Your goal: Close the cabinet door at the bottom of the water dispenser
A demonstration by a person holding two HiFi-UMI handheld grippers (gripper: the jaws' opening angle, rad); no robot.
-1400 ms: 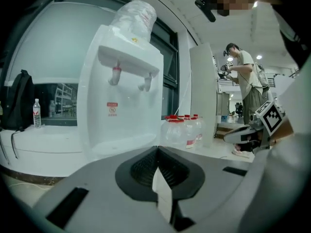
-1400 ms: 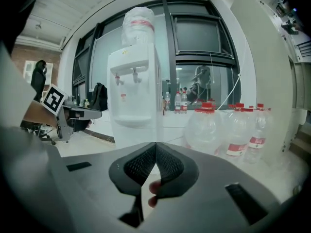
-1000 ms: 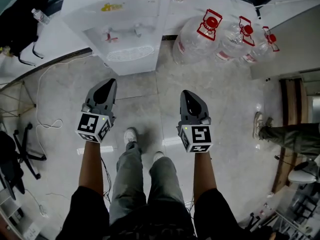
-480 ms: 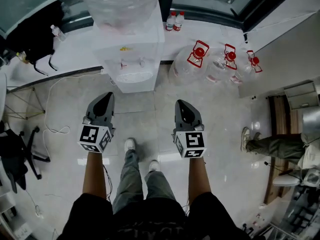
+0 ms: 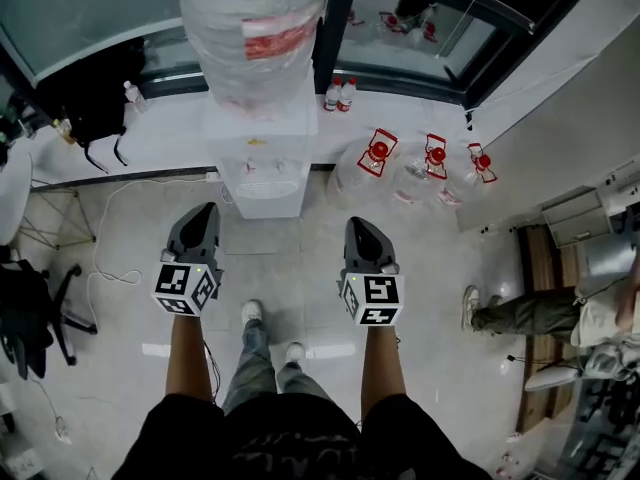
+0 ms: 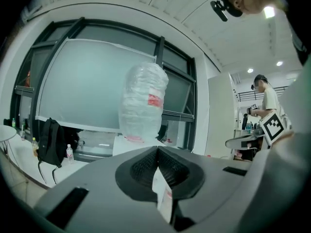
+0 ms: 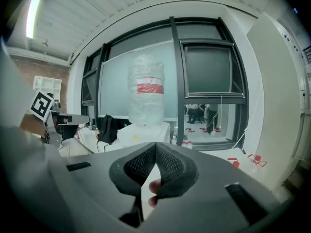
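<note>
The white water dispenser [image 5: 258,158] stands against the window sill with a wrapped clear bottle [image 5: 255,28] on top. From above I see only its top, taps and drip tray, and the bottom cabinet door is hidden in every view. My left gripper [image 5: 200,211] and right gripper [image 5: 357,224] are held side by side above the floor, short of the dispenser, both shut and empty. In the left gripper view the left gripper [image 6: 157,148] points at the bottle [image 6: 143,101]. In the right gripper view the right gripper [image 7: 156,143] faces the dispenser [image 7: 143,132].
Three big water jugs with red caps [image 5: 380,168] lie on the floor right of the dispenser. Small bottles [image 5: 340,95] stand on the sill and a black bag [image 5: 85,98] sits left. A cable [image 5: 100,258] trails over the floor, and a seated person's legs [image 5: 520,313] are at right.
Both grippers and the head camera have risen. The dispenser looks smaller and farther below, and its whole bottle and the window have come into view. The jaws stayed shut.
</note>
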